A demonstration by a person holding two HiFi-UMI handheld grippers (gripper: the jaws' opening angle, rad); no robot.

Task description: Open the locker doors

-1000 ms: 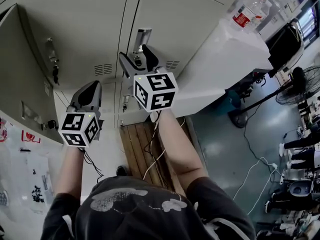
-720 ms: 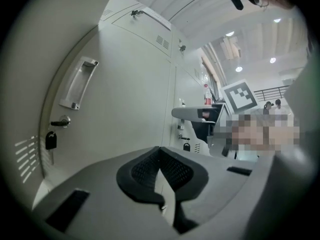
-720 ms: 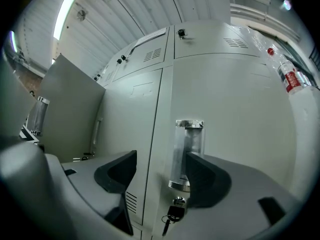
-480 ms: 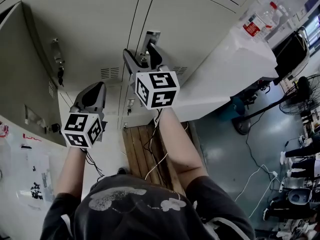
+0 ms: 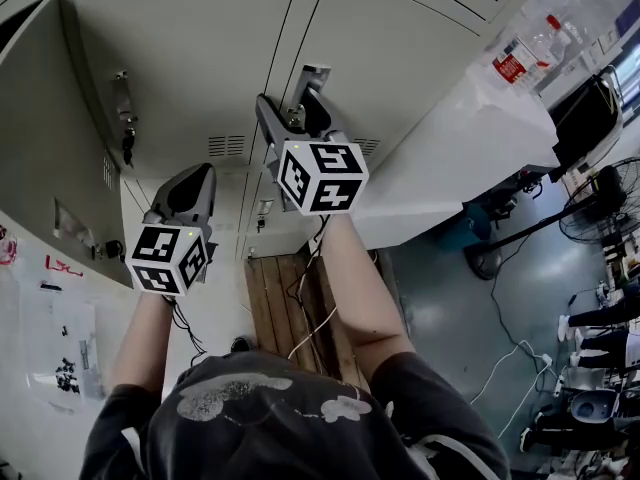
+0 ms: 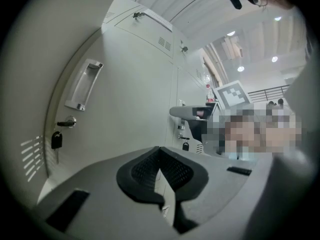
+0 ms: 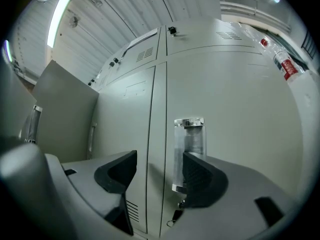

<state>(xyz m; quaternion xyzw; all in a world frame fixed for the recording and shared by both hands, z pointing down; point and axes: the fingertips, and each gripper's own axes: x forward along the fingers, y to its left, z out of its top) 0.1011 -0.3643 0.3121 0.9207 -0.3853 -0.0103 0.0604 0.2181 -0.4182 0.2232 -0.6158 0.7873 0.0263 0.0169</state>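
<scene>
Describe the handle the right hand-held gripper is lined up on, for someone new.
On the grey locker bank, find the closed door right of the vertical seam. Its shiny metal handle stands at that door's left edge; it alone sits between the jaws of the open right hand-held gripper.

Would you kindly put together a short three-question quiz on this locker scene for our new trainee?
1. True or false: the left hand-held gripper has its jaws together and holds nothing.
2. What stands between the open jaws of the right hand-held gripper?
A. a bottle
B. a locker door handle
C. a bunch of keys
3. Fill in: in the head view, a locker door already stands open on the ___ side.

Key: 1 true; 2 B; 3 left.
</scene>
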